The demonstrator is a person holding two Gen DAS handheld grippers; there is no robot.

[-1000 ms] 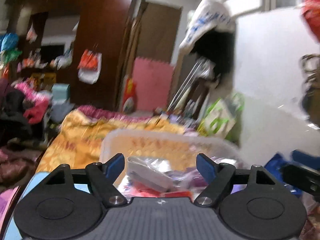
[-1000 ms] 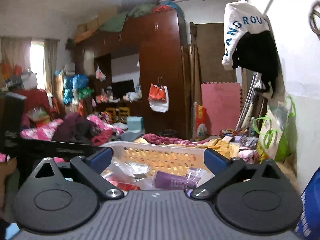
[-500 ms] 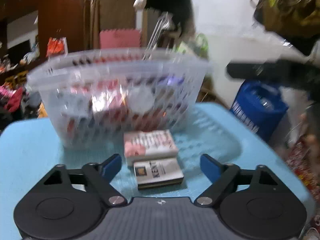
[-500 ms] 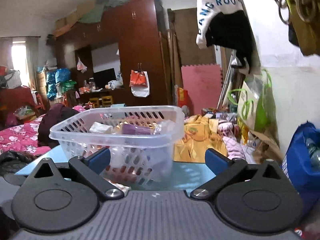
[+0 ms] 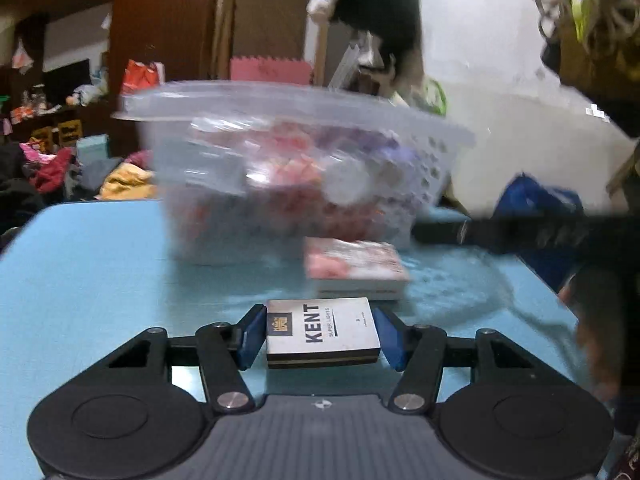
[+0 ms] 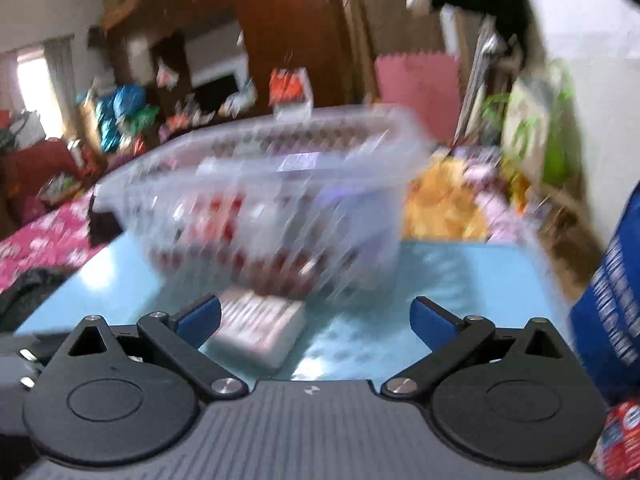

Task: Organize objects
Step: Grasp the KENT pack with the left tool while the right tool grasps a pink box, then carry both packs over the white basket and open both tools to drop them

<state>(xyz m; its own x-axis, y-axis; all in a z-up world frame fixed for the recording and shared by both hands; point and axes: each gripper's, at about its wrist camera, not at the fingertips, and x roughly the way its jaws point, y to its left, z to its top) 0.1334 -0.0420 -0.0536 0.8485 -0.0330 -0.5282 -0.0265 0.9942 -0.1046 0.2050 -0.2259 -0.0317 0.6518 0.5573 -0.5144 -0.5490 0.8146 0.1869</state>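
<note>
A white Kent cigarette pack (image 5: 322, 330) lies on the light blue table (image 5: 92, 276) between the blue fingers of my left gripper (image 5: 320, 338), which touch its sides. A pink-and-white box (image 5: 354, 268) lies just beyond it, in front of a clear perforated basket (image 5: 288, 168) full of packets. In the right wrist view my right gripper (image 6: 316, 320) is open and empty above the table (image 6: 440, 280), with the pink-and-white box (image 6: 260, 330) by its left finger and the basket (image 6: 264, 200) behind. The right gripper's black body (image 5: 520, 236) reaches in from the right in the left wrist view.
A blue bag (image 6: 612, 320) hangs off the table's right edge. Behind the table are a bed with yellow and pink bedding (image 6: 444, 204), a dark wardrobe (image 5: 160, 32) and a white wall (image 5: 500, 80) with hanging clothes.
My left gripper dropped from above the basket to the table and closed around the Kent pack. My right gripper also came down in front of the basket, still open.
</note>
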